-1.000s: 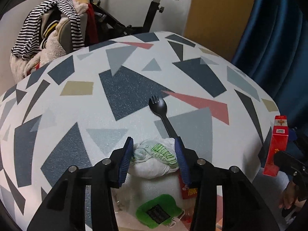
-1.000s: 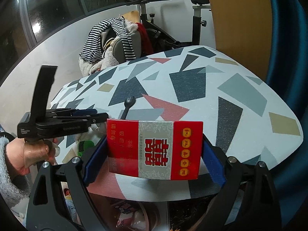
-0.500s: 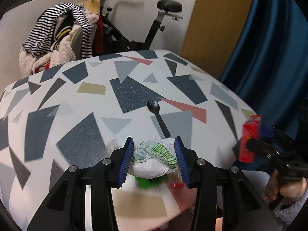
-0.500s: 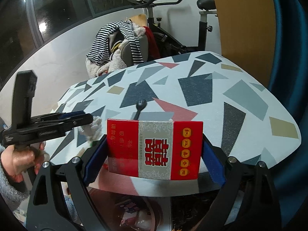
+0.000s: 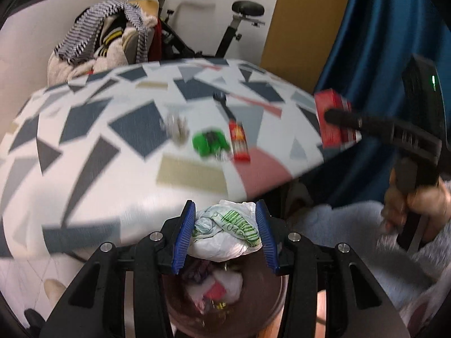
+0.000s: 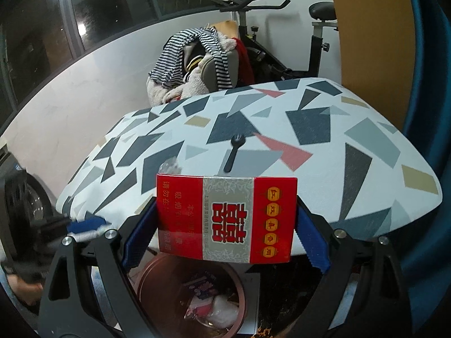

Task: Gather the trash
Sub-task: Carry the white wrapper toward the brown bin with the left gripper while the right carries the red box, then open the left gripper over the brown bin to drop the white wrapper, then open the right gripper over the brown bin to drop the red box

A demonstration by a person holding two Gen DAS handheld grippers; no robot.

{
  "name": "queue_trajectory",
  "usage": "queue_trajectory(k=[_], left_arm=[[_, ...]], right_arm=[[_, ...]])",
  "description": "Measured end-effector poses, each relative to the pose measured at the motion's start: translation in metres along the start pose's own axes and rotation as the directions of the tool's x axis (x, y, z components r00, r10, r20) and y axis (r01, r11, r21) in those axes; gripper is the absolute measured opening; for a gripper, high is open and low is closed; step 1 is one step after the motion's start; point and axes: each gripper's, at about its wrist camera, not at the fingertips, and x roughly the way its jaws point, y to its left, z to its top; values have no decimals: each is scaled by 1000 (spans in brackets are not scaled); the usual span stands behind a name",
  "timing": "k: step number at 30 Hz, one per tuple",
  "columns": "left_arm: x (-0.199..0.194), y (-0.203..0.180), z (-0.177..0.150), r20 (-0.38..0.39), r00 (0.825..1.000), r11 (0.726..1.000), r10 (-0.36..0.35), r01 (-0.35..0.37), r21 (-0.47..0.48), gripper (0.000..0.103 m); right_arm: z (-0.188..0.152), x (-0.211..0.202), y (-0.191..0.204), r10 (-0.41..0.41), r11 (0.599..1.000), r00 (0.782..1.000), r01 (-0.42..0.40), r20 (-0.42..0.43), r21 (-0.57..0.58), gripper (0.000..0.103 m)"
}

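Left tongs (image 5: 224, 232), clamped on a crumpled plastic bag (image 5: 225, 233), have been carried off the surface (image 5: 112, 191) to above the bin (image 5: 222, 307), right tongs (image 6: 225, 225) holding a red cigarette pack (image 6: 225, 218) above it too, so both pieces look ready for dropping.

The left wrist camera looks forward and down along its gripper (image 5: 225, 231), hanging off the near edge of the patterned table (image 5: 84, 169), right above the brown bin (image 5: 270, 307). The right wrist camera sits close by to the right, tilted down over the same near edge. Both face the far edge and the exercise bike (image 6: 284, 42) behind. They share the tabletop, the black fork (image 6: 234, 152) and the bin (image 6: 157, 278); each catches the other gripper at its side.
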Motion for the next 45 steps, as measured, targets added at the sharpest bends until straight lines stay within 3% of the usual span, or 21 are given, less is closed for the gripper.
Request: queue_trajectory(k=[6, 14, 16, 17, 19, 22, 30, 37, 45], left_arm=[[8, 2, -30, -43, 999, 1000, -5, 4, -24, 44], [5, -1, -35, -40, 999, 1000, -8, 7, -21, 44], [4, -2, -35, -36, 999, 1000, -15, 14, -16, 50], [2, -2, -35, -30, 999, 1000, -14, 13, -15, 58], [-3, -2, -33, -11, 1000, 1000, -3, 3, -14, 62], [-14, 3, -30, 25, 999, 999, 33, -32, -36, 63], [-52, 20, -22, 123, 978, 983, 171, -161, -89, 80], [-75, 34, -22, 156, 958, 965, 241, -219, -144, 87], [-81, 44, -23, 161, 943, 948, 290, -260, -186, 89]], right_arm=[[-13, -1, 9, 7, 1000, 1000, -8, -29, -10, 89], [-24, 2, 17, 12, 1000, 999, -14, -52, -28, 89], [-27, 3, 19, 15, 999, 998, -16, -62, -31, 89], [-28, 3, 20, 15, 999, 998, -17, -65, -32, 89], [-31, 5, 21, 15, 999, 997, -18, -73, -36, 89], [-38, 9, 25, 14, 999, 996, -18, -88, -46, 89], [-68, 27, 42, 40, 995, 988, -53, -148, -86, 89], [-88, 43, 58, 95, 985, 975, -121, -200, -123, 89], [-103, 62, 73, 95, 974, 959, -146, -267, -175, 89]])
